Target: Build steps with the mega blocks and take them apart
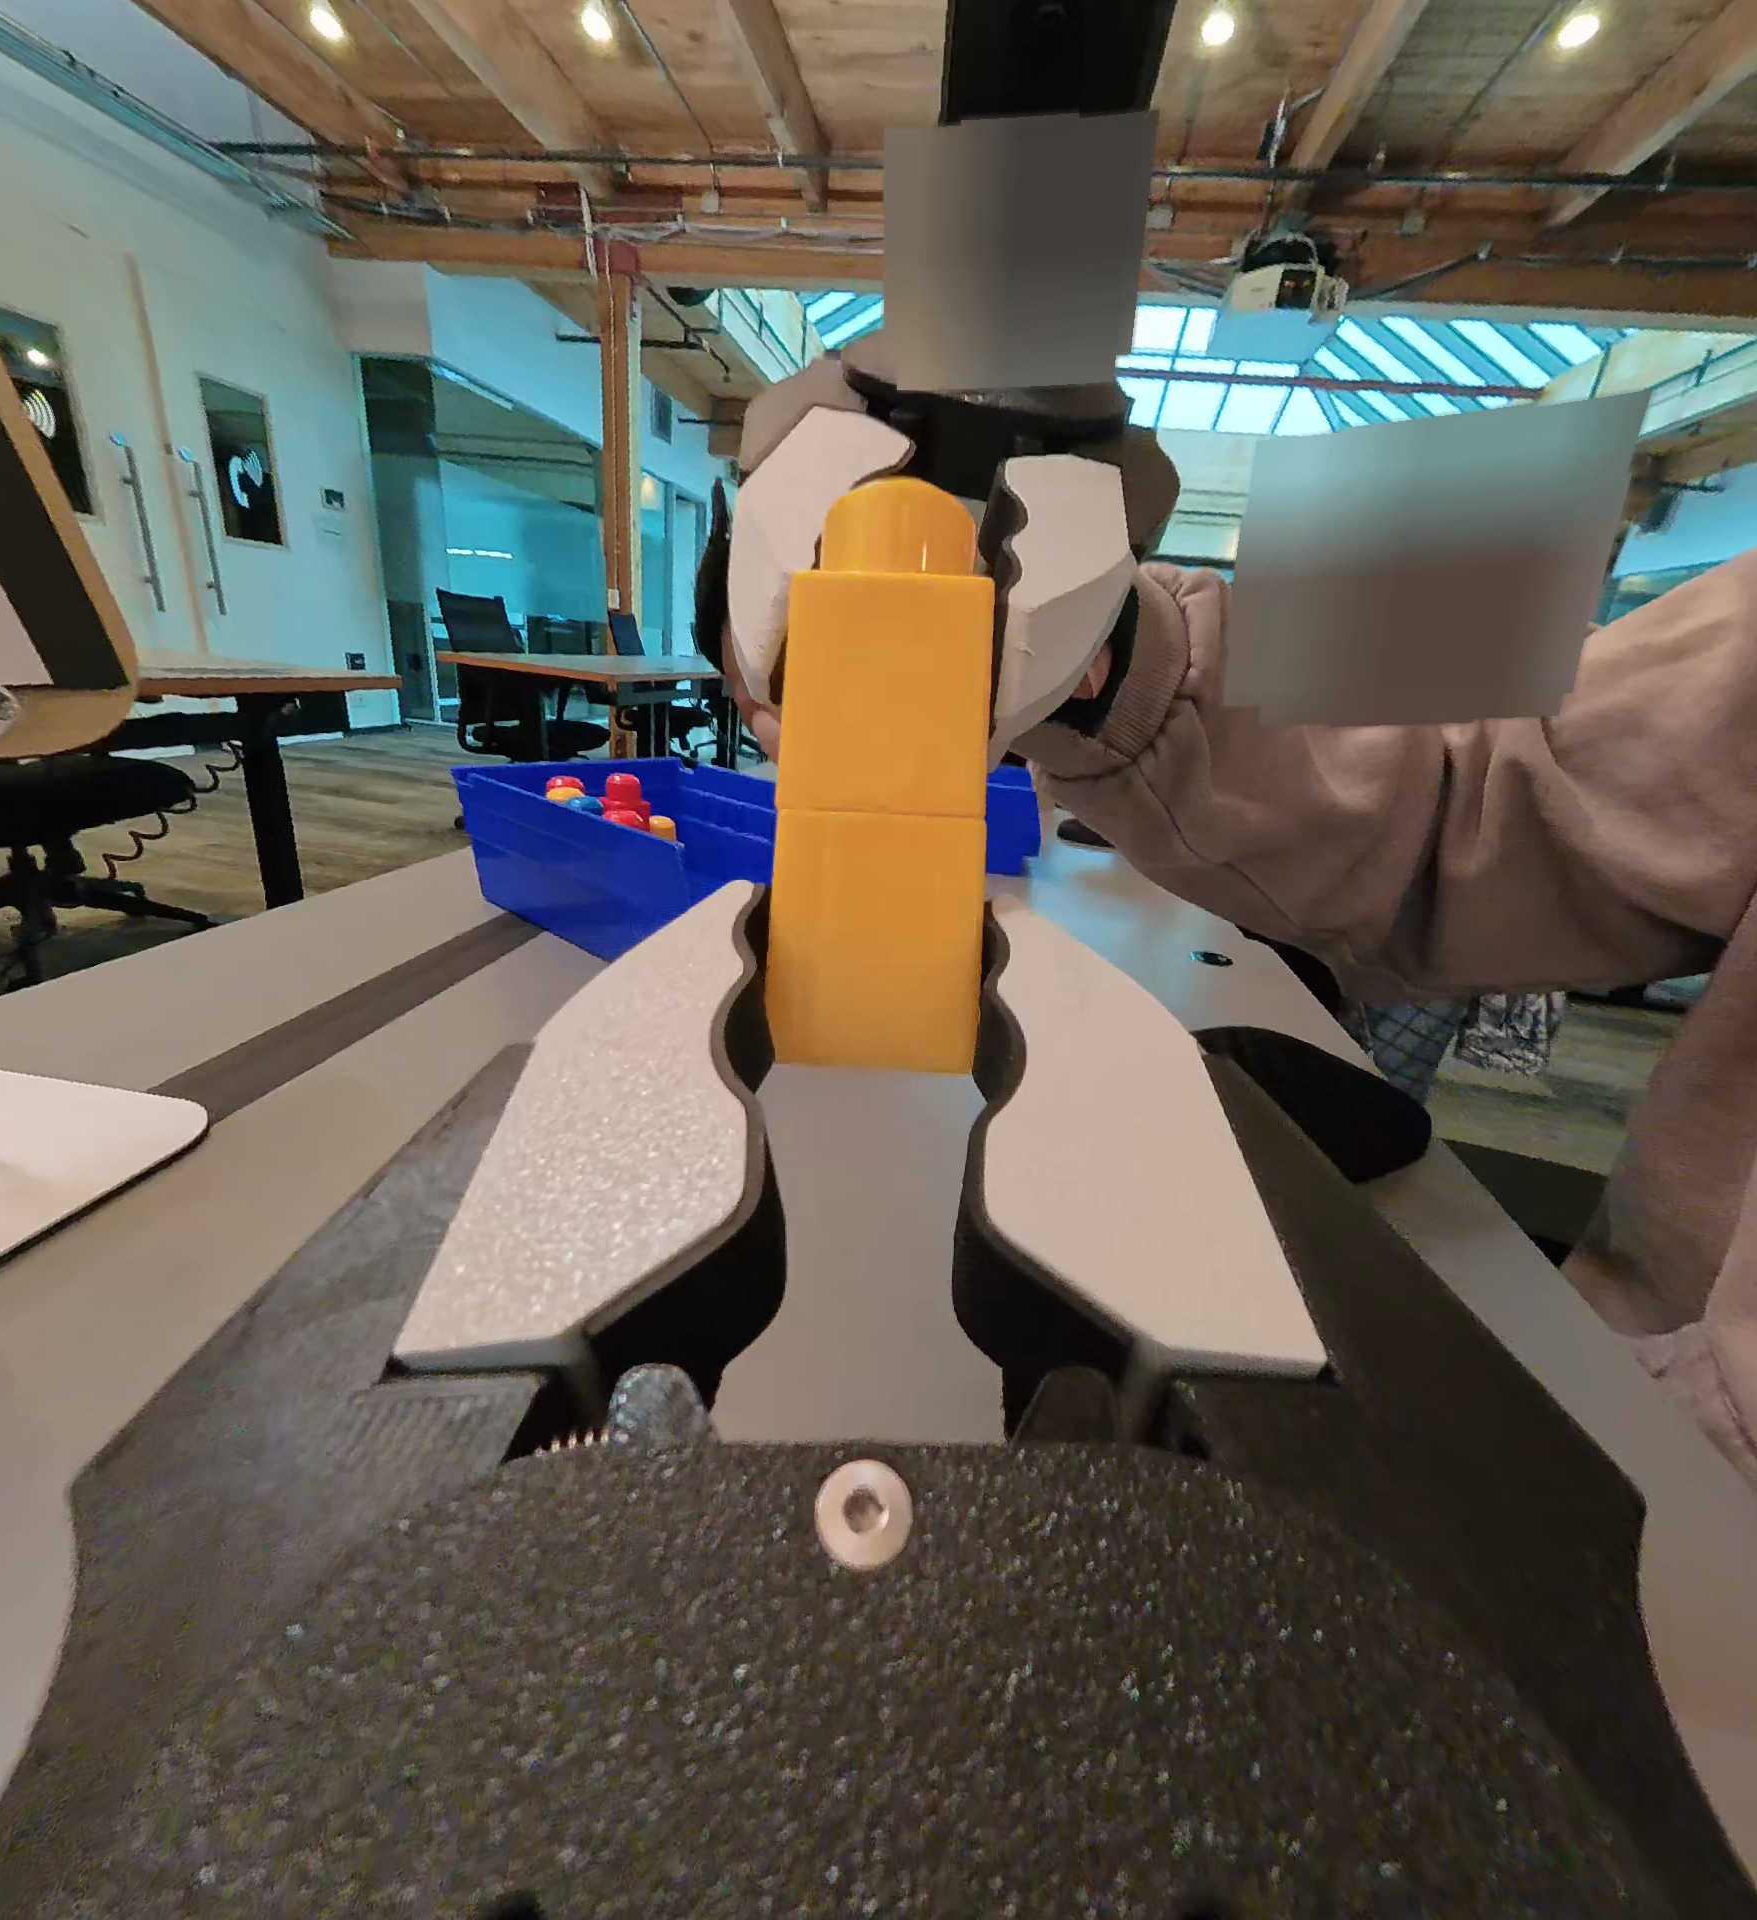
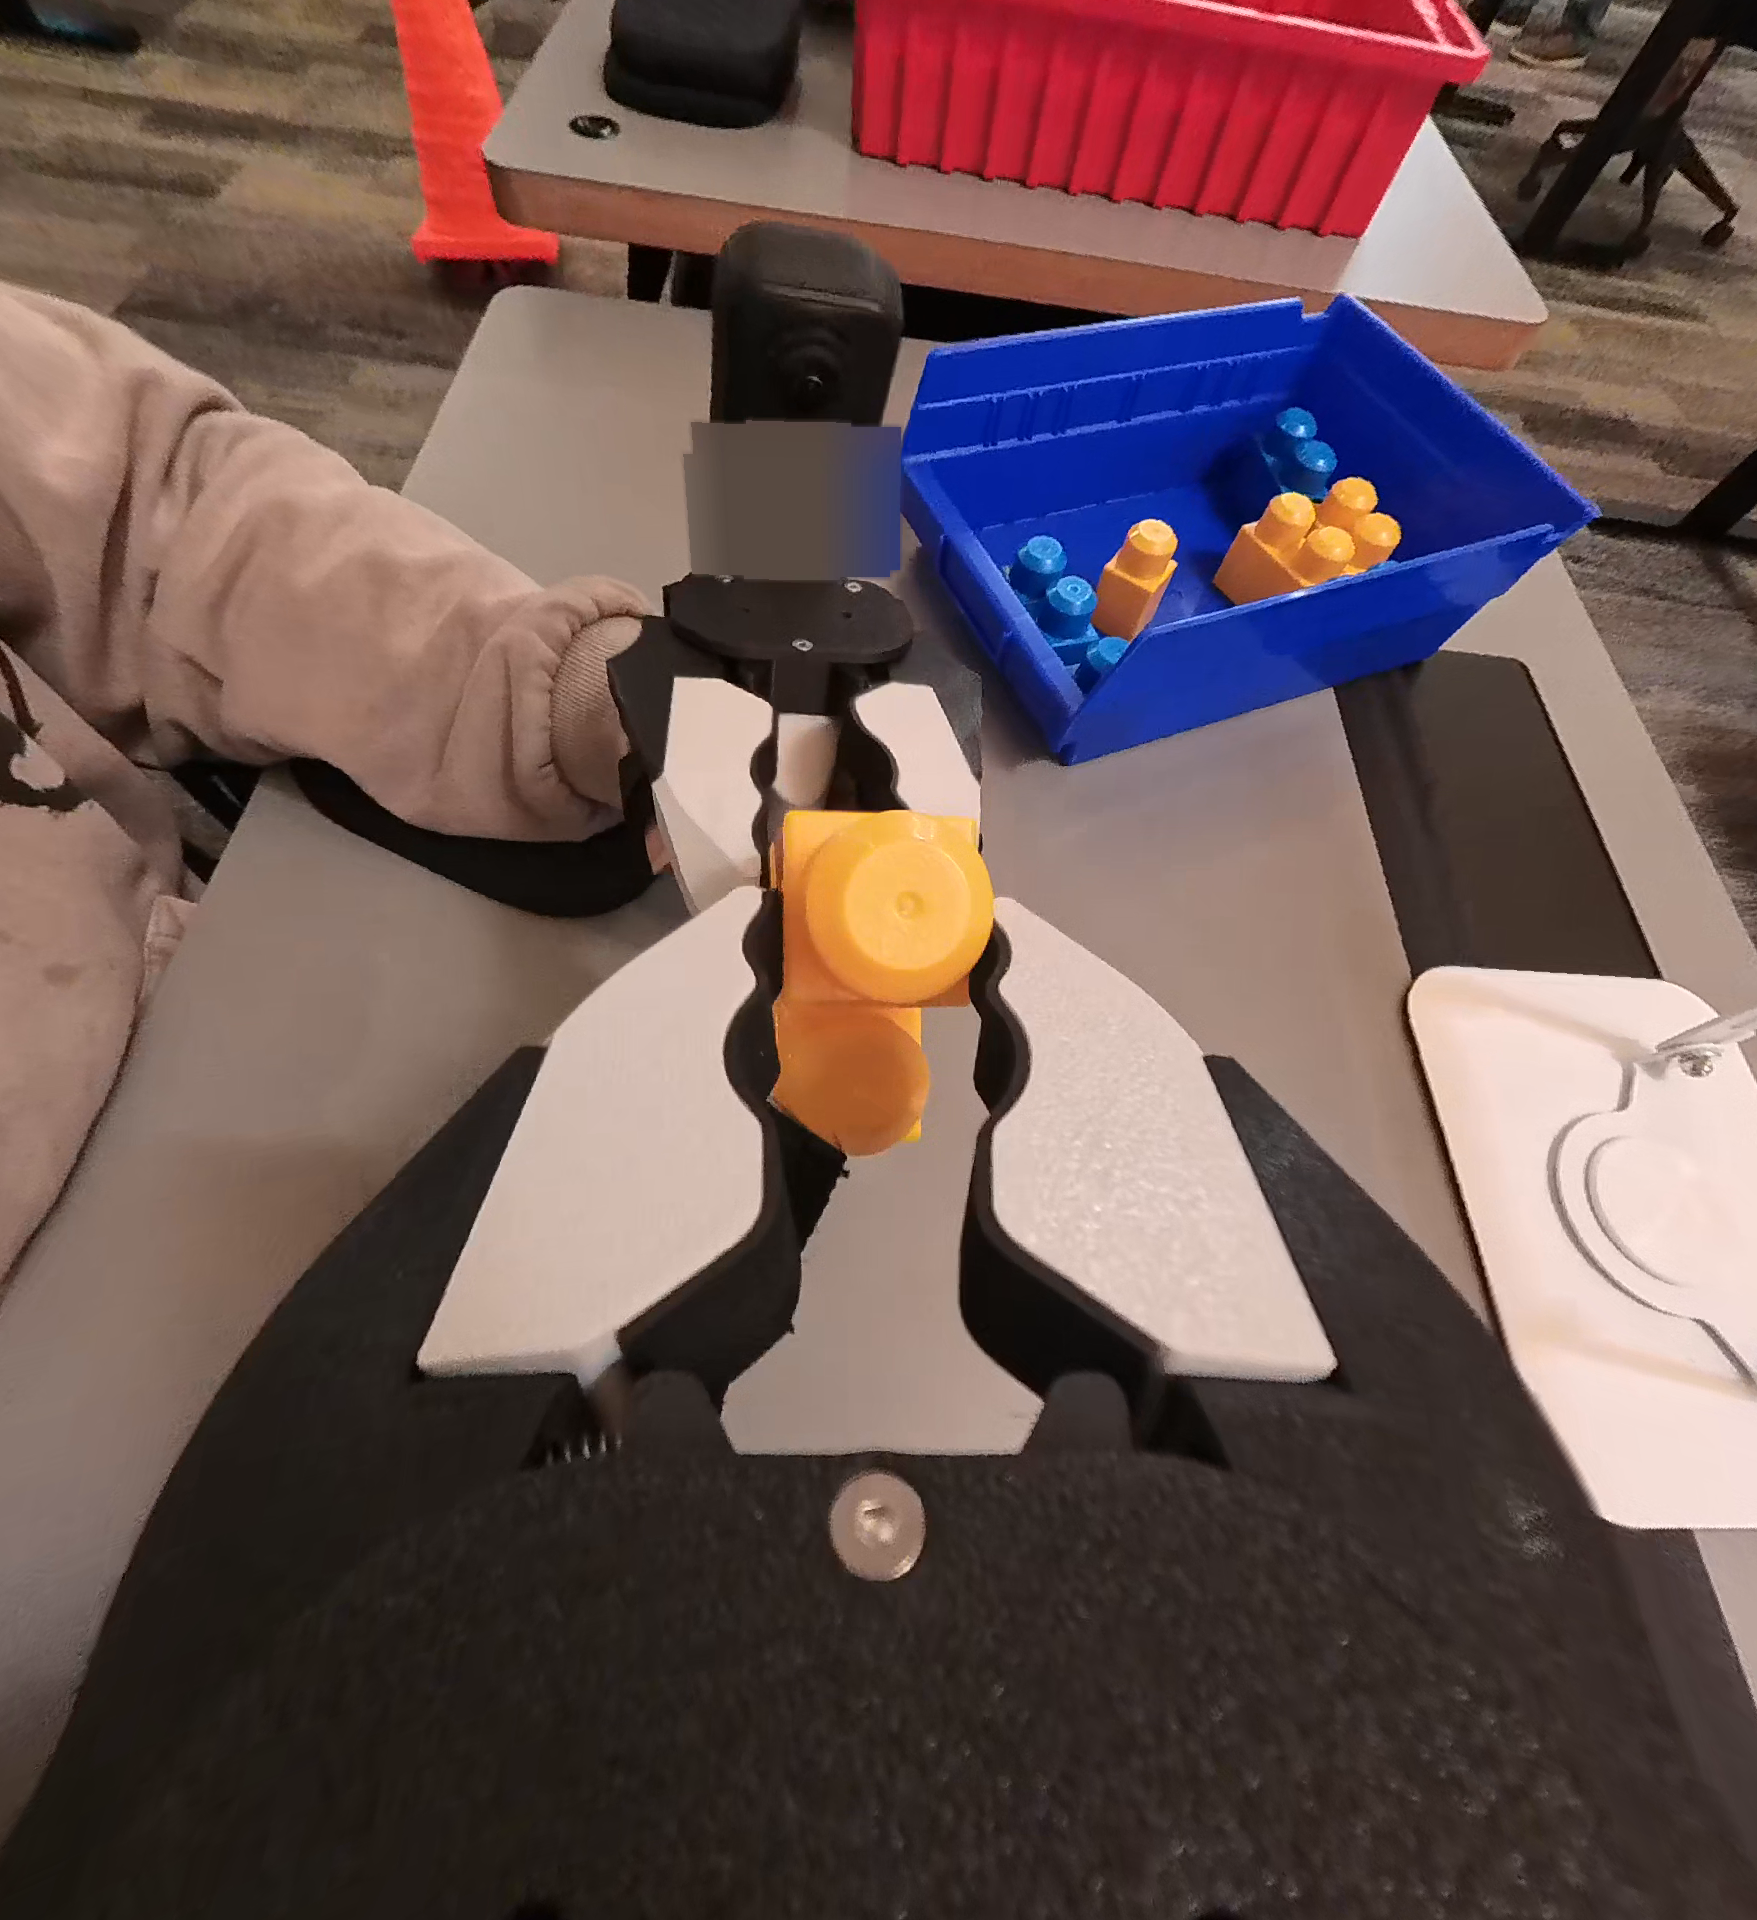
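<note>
Two grippers point(image 1: 874, 935) point(image 2: 879, 997) level and overhead, clamping stacked yellow blocks point(image 1: 879, 821)

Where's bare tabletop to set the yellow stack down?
Bare grey table between the blue bin and the white plate; also on the sleeve side. Crowded at centre: left gripper and right gripper both grip the yellow blocks.

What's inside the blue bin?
Blue bin holds loose blocks: blue ones, orange ones. Near wall hides the front floor; left view also shows red blocks.
</note>
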